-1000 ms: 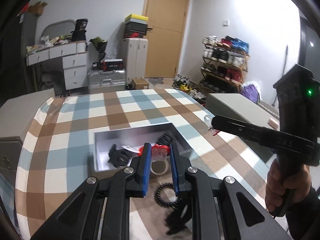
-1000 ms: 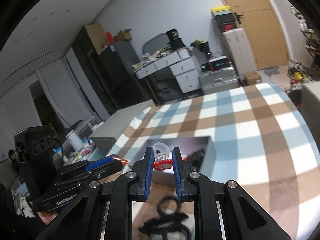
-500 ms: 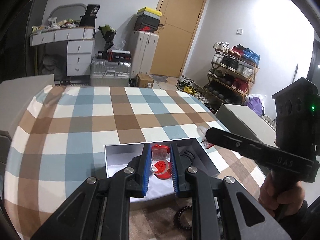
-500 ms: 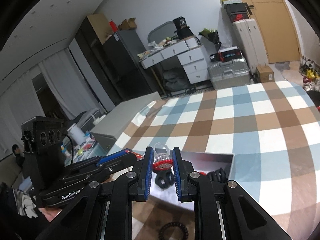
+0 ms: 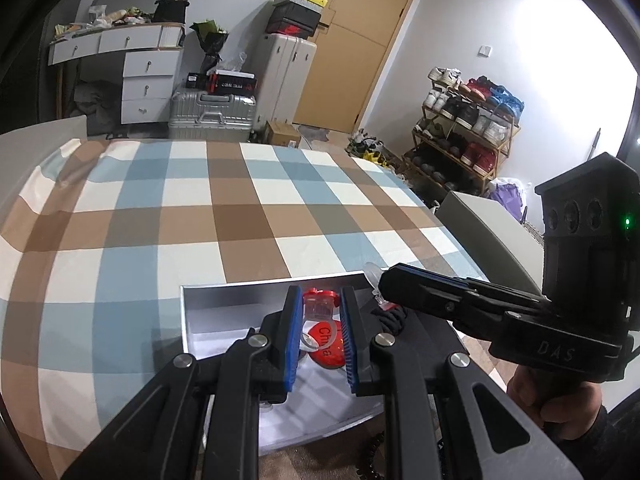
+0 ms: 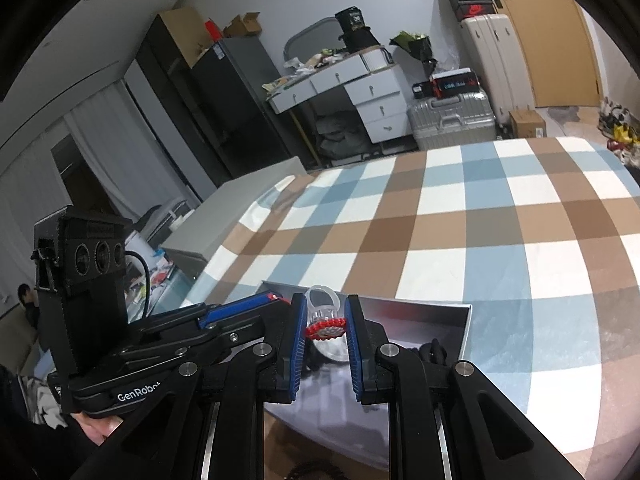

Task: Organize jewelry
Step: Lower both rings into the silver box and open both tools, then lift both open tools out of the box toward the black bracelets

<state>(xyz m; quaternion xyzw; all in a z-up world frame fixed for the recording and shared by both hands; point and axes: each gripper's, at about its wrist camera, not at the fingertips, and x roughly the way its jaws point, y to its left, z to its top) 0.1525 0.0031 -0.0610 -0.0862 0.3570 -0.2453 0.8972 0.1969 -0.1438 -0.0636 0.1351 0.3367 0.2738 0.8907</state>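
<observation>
A silver open box (image 5: 208, 300) lies on the checked tablecloth; it also shows in the right wrist view (image 6: 456, 332). My left gripper (image 5: 319, 332) is shut on a clear ring with a red top (image 5: 319, 307), held over the box. Below it in the box lies a round red badge (image 5: 330, 346). My right gripper (image 6: 326, 334) is shut on a clear ring with a red beaded face (image 6: 325, 316), also over the box. Its fingers (image 5: 404, 284) reach in from the right in the left wrist view. Black hair ties (image 5: 390, 316) lie in the box.
A black beaded bracelet (image 5: 370, 456) lies on the cloth in front of the box. The checked table (image 5: 240, 216) stretches beyond the box. A grey cabinet (image 5: 480, 216) stands to the right, a desk, suitcases and a shoe rack beyond.
Both grippers have moved forward and now hang over the box, each still holding its ring. The bracelet on the cloth has slid toward the bottom edge of the views.
</observation>
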